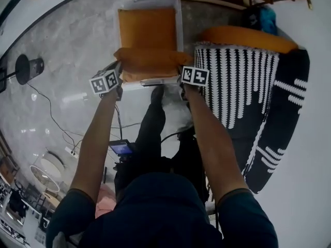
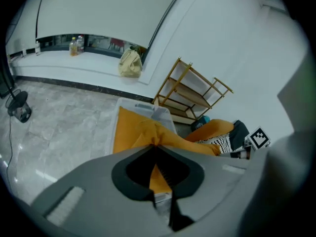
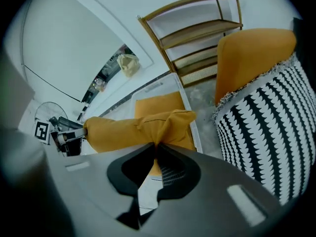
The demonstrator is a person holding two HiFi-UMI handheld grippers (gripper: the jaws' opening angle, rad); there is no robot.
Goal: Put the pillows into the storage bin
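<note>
An orange pillow (image 1: 150, 62) hangs stretched between my two grippers, just in front of the clear storage bin (image 1: 179, 19). My left gripper (image 1: 118, 80) is shut on the pillow's left corner (image 2: 154, 138). My right gripper (image 1: 182, 81) is shut on its right corner (image 3: 170, 125). A second orange pillow (image 1: 147, 28) lies flat inside the bin. To the right, a black-and-white patterned pillow (image 1: 235, 81) leans upright, with another orange pillow (image 1: 243, 36) behind it. The right gripper view shows both of these, the patterned pillow (image 3: 269, 132) and the orange one (image 3: 252, 58).
A wooden shelf rack (image 2: 192, 90) stands against the wall beyond the bin. A black fan (image 1: 23, 68) and loose cables (image 1: 51, 118) are on the marble floor to the left. A dark patterned cloth (image 1: 282, 128) drapes at the right. A beige bag (image 2: 130, 63) sits on the window ledge.
</note>
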